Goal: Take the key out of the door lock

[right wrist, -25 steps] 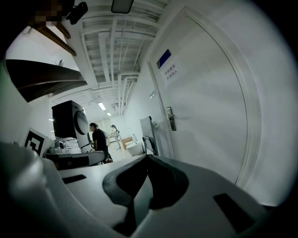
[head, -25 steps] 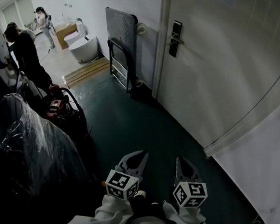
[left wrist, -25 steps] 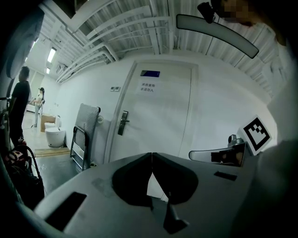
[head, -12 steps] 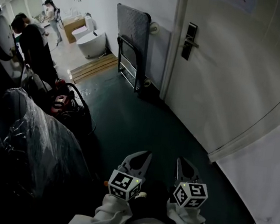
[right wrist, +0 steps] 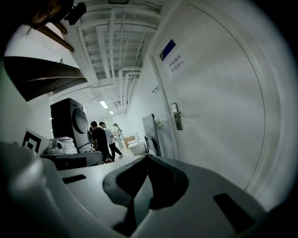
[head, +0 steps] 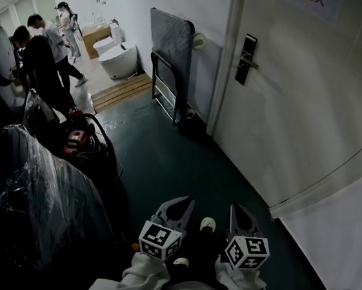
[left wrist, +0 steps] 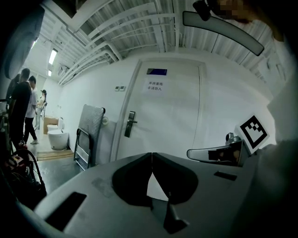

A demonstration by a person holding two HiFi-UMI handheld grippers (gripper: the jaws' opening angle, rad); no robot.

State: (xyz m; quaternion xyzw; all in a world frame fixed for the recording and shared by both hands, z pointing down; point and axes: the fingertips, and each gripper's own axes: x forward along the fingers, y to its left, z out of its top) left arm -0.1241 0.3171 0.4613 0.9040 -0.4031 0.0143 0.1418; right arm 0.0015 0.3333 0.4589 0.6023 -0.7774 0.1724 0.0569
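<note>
left tool (head: 186, 204): closed, with jaw tips pressed together and nothing held; it is kept low at the near edge and pointed at the far wall.
right tool (head: 234, 210): closed too, jaws shut with nothing between them; it is kept just right of the left tool.
door (head: 303, 96): white and shut, seen on the right side.
door lock (head: 245, 59): a dark plate with a handle, set by the left edge of the door, far from both tools.
key: too small to be made out; only the lock it belongs in can be seen, and no tool is near it.
sign (left wrist: 154, 86): stuck high on the door.
floor (head: 173, 160): dark green, seen between the tools and the door.
shoe (head: 208, 223): a pale tip is seen on the floor between the two tools.
folded cart (head: 171, 52): stood up against the far wall, just left of the door.
people (head: 45, 54): seen far on the left.
white toilet (head: 119, 59): placed far back, near the people.
wrapped thing (head: 31, 202): covered in clear plastic, near on the left.
</note>
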